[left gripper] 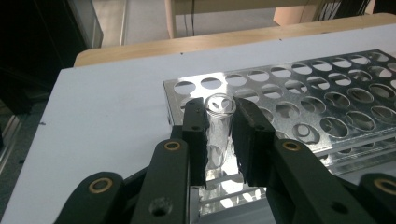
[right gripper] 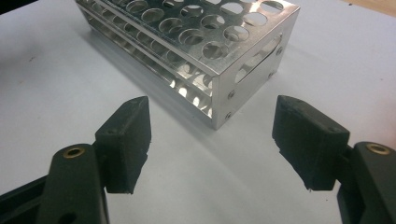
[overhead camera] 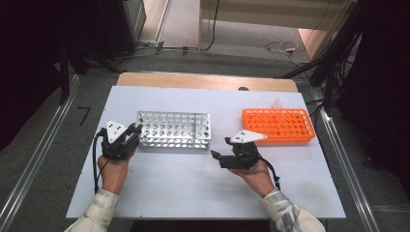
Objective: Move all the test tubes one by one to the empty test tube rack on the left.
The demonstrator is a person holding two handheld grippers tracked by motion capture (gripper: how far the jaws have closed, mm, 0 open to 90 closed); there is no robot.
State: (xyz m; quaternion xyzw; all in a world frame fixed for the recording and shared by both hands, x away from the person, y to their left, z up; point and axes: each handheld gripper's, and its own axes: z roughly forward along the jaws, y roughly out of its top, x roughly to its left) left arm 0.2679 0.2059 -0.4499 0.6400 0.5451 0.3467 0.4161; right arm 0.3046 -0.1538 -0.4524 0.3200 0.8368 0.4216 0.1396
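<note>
A clear glass tube (left gripper: 219, 126) stands upright between the fingers (left gripper: 196, 140) of the left gripper (overhead camera: 126, 137), over the near left corner of the steel rack (overhead camera: 173, 129). The fingers are pinched on it just below its open rim, and its lower end seems to reach down into a corner hole, though reflections off the steel make that hard to confirm.

The tube looks light, stiff and brittle, with a smooth wall that could slip in the pads. A moderate squeeze on the upper part of the wall, square to its axis, looks like the safest hold; a tilt against a hole's edge could chip or crack it.

The right gripper (overhead camera: 227, 153) rests low over the counter (overhead camera: 193, 188) near the rack's right end, its fingers (right gripper: 126, 140) spread wide with nothing between them.

The rack is a shiny, rigid steel frame of perforated plates, its other holes bare as far as can be seen. To its right, well apart, lies an orange rack (overhead camera: 278, 124), with what may be a few clear tubes at its far edge.

The counter is a flat, pale sheet laid on a wooden top. Beyond it are a grey floor, loose cables and dark stands.
</note>
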